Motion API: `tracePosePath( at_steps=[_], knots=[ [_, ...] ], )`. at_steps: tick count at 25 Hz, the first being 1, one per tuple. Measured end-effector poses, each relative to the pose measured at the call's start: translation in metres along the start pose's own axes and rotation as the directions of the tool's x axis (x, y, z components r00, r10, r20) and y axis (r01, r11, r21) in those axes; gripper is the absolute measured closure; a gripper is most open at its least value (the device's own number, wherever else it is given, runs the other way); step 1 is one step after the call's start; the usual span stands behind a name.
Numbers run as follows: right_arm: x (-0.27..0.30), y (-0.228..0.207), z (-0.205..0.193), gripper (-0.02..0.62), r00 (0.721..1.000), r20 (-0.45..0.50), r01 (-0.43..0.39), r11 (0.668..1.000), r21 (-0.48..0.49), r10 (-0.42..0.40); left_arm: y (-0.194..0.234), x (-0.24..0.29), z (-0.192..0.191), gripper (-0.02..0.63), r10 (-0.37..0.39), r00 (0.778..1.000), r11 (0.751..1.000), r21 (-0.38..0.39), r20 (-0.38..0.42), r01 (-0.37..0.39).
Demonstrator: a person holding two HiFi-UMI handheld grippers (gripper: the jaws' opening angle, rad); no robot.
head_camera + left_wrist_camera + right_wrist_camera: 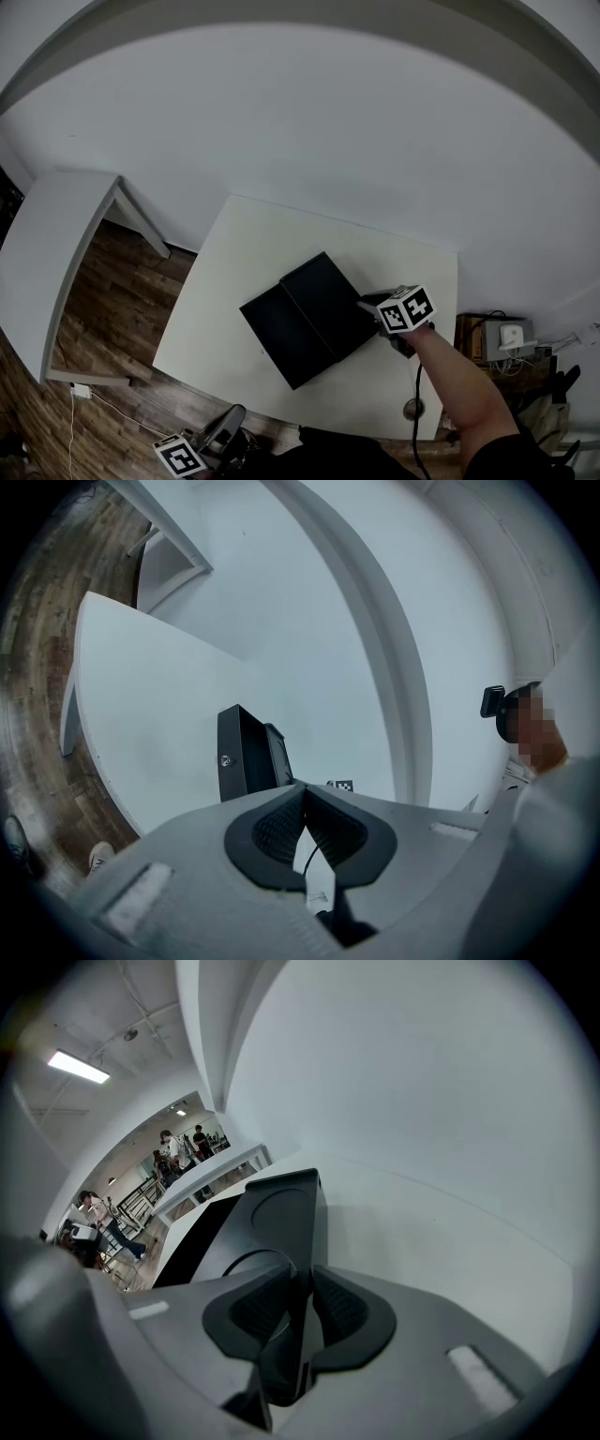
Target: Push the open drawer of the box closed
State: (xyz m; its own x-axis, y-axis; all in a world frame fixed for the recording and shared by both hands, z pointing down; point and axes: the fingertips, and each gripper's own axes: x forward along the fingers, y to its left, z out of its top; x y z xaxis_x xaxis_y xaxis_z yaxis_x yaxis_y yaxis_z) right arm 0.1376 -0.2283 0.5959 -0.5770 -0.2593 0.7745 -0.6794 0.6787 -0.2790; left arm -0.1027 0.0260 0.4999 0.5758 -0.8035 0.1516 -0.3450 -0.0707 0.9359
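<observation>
The black box (298, 326) lies in the middle of the white table (234, 300), its drawer (328, 286) standing out toward the far right. My right gripper (367, 307) is at the drawer's right corner. In the right gripper view a thin black edge of the drawer (315, 1206) runs between the jaws of the right gripper (302, 1279), and both pads lie against it. My left gripper (220, 433) hangs low off the table's near edge. The left gripper's (305, 794) tips meet with nothing between them, and the box (239, 761) stands far ahead of it.
A second white table (56, 253) stands at the left over the wooden floor (112, 300). Cables and a grey box (506, 337) sit past the table's right end. A curved white wall (328, 122) rises behind. Several people (178, 1152) stand far off.
</observation>
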Motion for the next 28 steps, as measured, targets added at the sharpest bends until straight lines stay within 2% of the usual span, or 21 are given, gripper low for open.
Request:
tracePosePath(
  at_steps=[7, 10, 13, 16, 18, 19, 21, 22, 24, 26, 28],
  knots=[
    [0.0, -0.002, 0.0, 0.515, 1.0, 0.003, -0.001, 1.0, -0.014, 0.001, 0.01, 0.017, -0.006, 0.601, 0.008, 0.999, 1.0, 0.003, -0.031, -0.008],
    [0.0, -0.001, 0.0, 0.515, 1.0, 0.005, 0.005, 1.0, -0.025, -0.005, 0.02, 0.026, -0.007, 0.601, 0.04, 0.997, 0.999, 0.035, -0.06, -0.038],
    [-0.001, -0.001, -0.001, 0.515, 1.0, 0.006, 0.004, 1.0, -0.029, -0.003, 0.037, 0.035, -0.005, 0.601, 0.11, 0.989, 0.985, 0.144, -0.104, -0.094],
    [-0.001, -0.001, 0.001, 0.515, 1.0, 0.005, 0.002, 1.0, -0.027, -0.002, 0.057, 0.045, 0.003, 0.601, 0.184, 0.973, 0.944, 0.301, -0.142, -0.134],
    [-0.001, -0.001, 0.001, 0.515, 1.0, 0.003, 0.004, 1.0, -0.028, -0.003, 0.066, 0.052, 0.008, 0.6, 0.247, 0.954, 0.891, 0.426, -0.169, -0.156],
    [-0.001, -0.001, 0.001, 0.515, 1.0, 0.002, 0.004, 1.0, -0.028, -0.004, 0.071, 0.056, 0.011, 0.6, 0.287, 0.941, 0.852, 0.497, -0.182, -0.164],
    [-0.001, -0.001, 0.001, 0.515, 1.0, 0.001, 0.004, 1.0, -0.026, -0.004, 0.08, 0.063, 0.013, 0.6, 0.374, 0.905, 0.747, 0.644, -0.201, -0.166],
    [-0.002, -0.001, 0.001, 0.515, 1.0, 0.002, 0.004, 1.0, -0.024, -0.004, 0.085, 0.068, 0.014, 0.562, 0.417, 0.885, 0.686, 0.711, -0.209, -0.155],
    [-0.002, -0.001, 0.0, 0.515, 1.0, 0.005, 0.001, 1.0, -0.018, -0.001, 0.09, 0.077, 0.014, 0.552, 0.482, 0.849, 0.568, 0.814, -0.215, -0.116],
    [-0.002, 0.0, 0.0, 0.515, 1.0, 0.007, 0.001, 1.0, -0.018, -0.001, 0.095, 0.085, 0.014, 0.552, 0.52, 0.826, 0.482, 0.873, -0.218, -0.073],
    [-0.002, 0.0, 0.001, 0.515, 1.0, 0.006, 0.003, 1.0, -0.021, -0.003, 0.108, 0.09, 0.013, 0.551, 0.561, 0.797, 0.417, 0.908, -0.224, -0.038]
  ],
)
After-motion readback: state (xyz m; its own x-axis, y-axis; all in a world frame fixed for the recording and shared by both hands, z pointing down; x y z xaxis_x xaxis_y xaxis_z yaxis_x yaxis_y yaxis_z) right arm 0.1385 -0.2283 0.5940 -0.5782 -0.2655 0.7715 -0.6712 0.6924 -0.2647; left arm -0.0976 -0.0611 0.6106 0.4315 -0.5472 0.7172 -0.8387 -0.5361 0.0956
